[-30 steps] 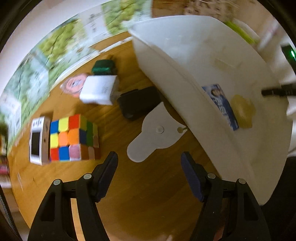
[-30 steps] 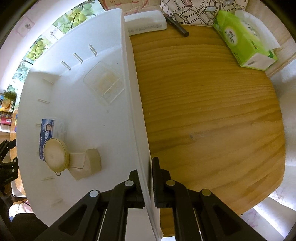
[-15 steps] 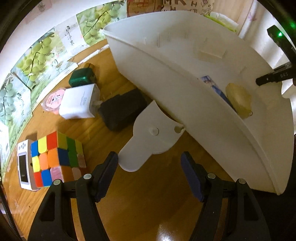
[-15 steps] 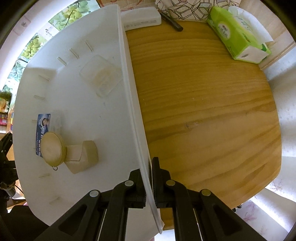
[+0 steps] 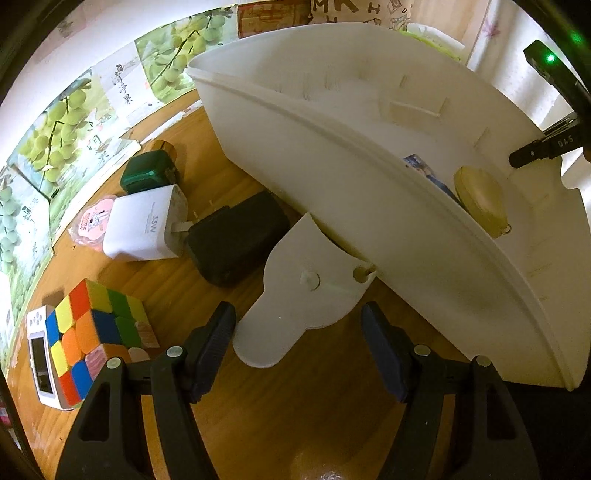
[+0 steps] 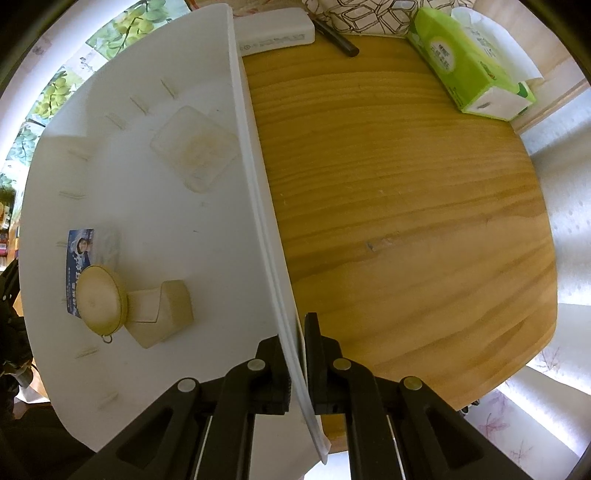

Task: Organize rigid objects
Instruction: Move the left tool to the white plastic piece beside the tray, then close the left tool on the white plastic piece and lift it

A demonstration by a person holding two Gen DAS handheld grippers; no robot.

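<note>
A: What's the biggest thing here?

B: The wooden table [image 6: 406, 229]. Standing on it is a large white bin [image 6: 147, 206], and the right gripper [image 6: 297, 354] is clenched on the bin's rim, one finger inside the wall and one outside.

A: And inside the bin?

B: A clear square box [image 6: 194, 147] near the far end, then a tan block [image 6: 162, 312] with a round yellow case [image 6: 98, 299] against it, and a small blue photo card [image 6: 77, 254] partly under the case.

A: Where's the left gripper?

B: The left gripper [image 5: 297, 350] hangs over the table outside the bin, its jaws apart and gripping nothing. A flat white plastic piece [image 5: 299, 291] lies just ahead of the fingers, its rounded end reaching between the two tips, its far corner against the bin wall.

A: What else lies on that side?

B: Farther left sits a coloured puzzle cube [image 5: 99, 332], with a small white handheld device [image 5: 38, 358] touching it. Beyond the flat piece lie a black block [image 5: 236, 236] and a white charger [image 5: 144, 227] whose prongs point at it, then a pink round disc [image 5: 90, 221] and a dark green adapter [image 5: 149, 173].

A: And on the right side?

B: A green tissue pack [image 6: 469, 62], a white rectangular box [image 6: 275, 31] and a black pen [image 6: 338, 38] at the far edge.
</note>
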